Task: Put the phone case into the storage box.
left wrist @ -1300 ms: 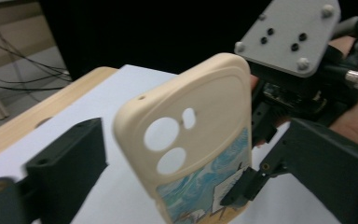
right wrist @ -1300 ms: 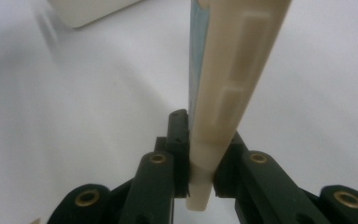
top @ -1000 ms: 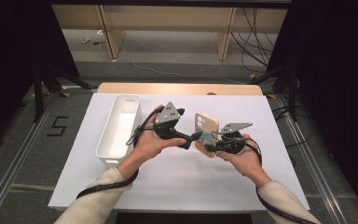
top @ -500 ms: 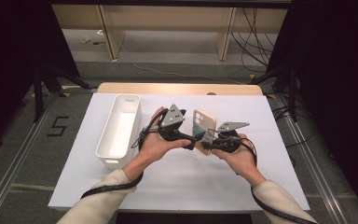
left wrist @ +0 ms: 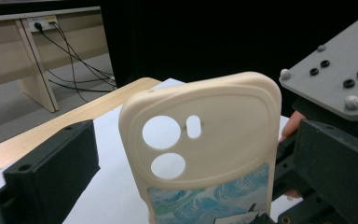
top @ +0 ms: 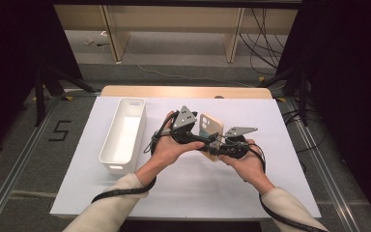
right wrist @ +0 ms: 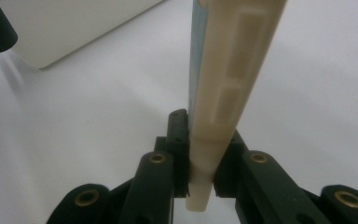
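Observation:
A cream phone case (top: 211,126) with a blue wave picture stands upright above the white table, its camera holes at the top (left wrist: 214,135). My right gripper (top: 218,148) is shut on the case's lower end, its two pads pressing both faces (right wrist: 201,140). The case's thin edge (right wrist: 228,84) rises straight up from those jaws. My left gripper (top: 199,140) comes in from the left, open and wide (left wrist: 189,161), with the case between its jaws. A gap shows between its left jaw and the case. Both hands are close together at the table's middle.
A long white bin (top: 117,166) lies left of the hands, with its corner near the case (right wrist: 74,28). The white sheet (top: 280,121) covers the table. Beyond the far edge are a wooden strip (top: 183,91), shelf legs and cables on the floor.
My left gripper has shifted right, closing in on the case. The right hand and the case have stayed where they were.

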### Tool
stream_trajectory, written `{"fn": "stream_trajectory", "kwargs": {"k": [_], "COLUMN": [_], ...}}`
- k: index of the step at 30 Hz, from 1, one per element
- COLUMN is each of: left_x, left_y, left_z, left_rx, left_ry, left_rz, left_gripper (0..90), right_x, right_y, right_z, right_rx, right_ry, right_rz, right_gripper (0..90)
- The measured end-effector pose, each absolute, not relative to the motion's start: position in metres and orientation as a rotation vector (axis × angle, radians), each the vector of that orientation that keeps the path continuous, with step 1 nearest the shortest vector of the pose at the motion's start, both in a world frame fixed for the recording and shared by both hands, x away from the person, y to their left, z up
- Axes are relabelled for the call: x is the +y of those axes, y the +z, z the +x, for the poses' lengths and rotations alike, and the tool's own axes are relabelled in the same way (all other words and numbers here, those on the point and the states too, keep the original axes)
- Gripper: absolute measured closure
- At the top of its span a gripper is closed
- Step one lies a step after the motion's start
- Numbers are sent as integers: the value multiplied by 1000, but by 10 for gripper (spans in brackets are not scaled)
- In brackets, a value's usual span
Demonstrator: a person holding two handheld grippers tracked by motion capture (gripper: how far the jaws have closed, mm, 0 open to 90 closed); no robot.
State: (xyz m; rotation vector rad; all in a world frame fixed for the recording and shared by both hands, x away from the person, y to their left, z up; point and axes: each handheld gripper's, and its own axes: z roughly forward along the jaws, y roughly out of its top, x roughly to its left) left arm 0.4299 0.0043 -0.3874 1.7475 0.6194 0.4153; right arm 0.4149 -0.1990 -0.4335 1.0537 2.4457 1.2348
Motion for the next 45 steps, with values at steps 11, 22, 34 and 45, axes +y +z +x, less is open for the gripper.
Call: {"fn": "stream_trajectory", "kwargs": {"k": [11, 22, 34, 45], "left_x": [-3, -9, -11, -14], "left_y": [-384, -390, -391, -393], "left_z": [433, 434, 434, 434], "left_rx": [645, 654, 678, 685], "left_ry": [425, 432, 452, 443], "left_rz": [1728, 1739, 1726, 1714], "left_gripper": [0, 0, 11, 66], "right_x": [-196, -196, -195, -194], "right_y": [-436, -436, -435, -434], "right_z": [414, 414, 414, 414], "right_rx": [2449, 2445, 2443, 2442], "right_ry": [1233, 1233, 1234, 1222], "right_rz": [1055, 1049, 1034, 1018], "right_gripper": [804, 804, 803, 803]}}
